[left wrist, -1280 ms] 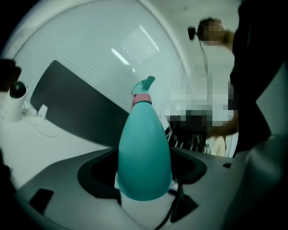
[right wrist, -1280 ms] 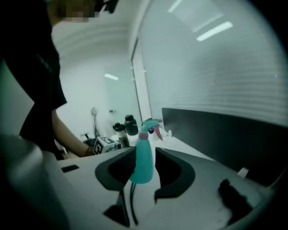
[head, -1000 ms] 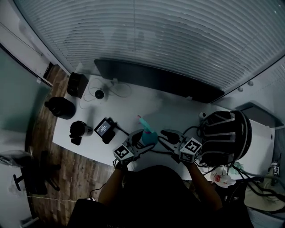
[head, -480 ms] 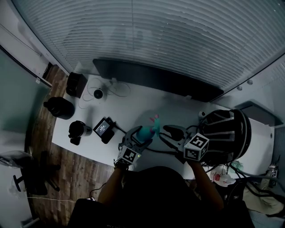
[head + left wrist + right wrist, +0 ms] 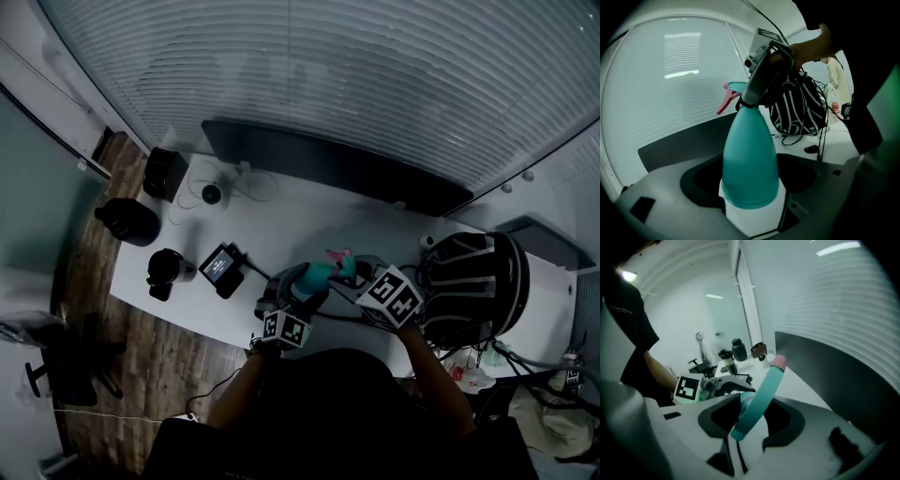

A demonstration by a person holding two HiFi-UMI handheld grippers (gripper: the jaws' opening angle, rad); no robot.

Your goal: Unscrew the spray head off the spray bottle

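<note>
The left tongs are clamped on the wide end of the bottle and hold it clear of the worktop, with its neck running away from them to the right. A second ago the bottle pointed up and away, and the right tongs stood just beside it. Since then the left hand has rolled the bottle over so that the head lies toward the right tongs, which have come in over it. Their jaws have just been opening and now stand partly apart. The head's teal bar and pink nozzle lie between them, and there looks to be slack on each side, so nothing is pinched. The head sits on the neck, not yet unscrewed. I judge this to be the set-up for a twist: the right jaws must shut on the head before a turn can loosen it, while the left grip stops the bottle spinning.
</note>
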